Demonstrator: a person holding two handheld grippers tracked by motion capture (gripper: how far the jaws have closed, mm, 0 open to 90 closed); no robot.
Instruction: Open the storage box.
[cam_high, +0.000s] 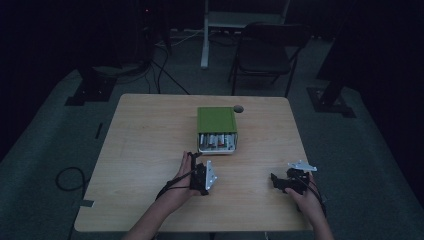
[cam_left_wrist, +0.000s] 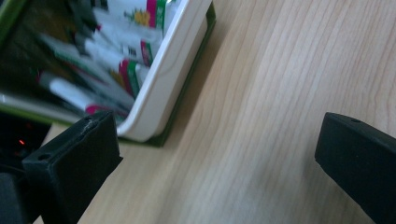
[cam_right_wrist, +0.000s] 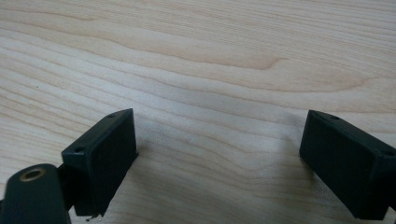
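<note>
Wooden tabletop (cam_high: 150, 150) in a dark room, folding chair (cam_high: 265, 50) on the floor behind it. Green box (cam_high: 216, 120) sits right of center toward the far edge, open end facing the person, white tray (cam_left_wrist: 163, 79) inside packed with white tubes (cam_left_wrist: 116, 56) with pink-green labels. Small grey round thing (cam_high: 238, 108) at the box's far right corner. Left gripper (cam_high: 196, 162) near the box's open front, just short of it, fingers wide apart, nothing between. Right gripper (cam_high: 276, 181) well off to the right over bare wood, fingers also spread wide, nothing held.
</note>
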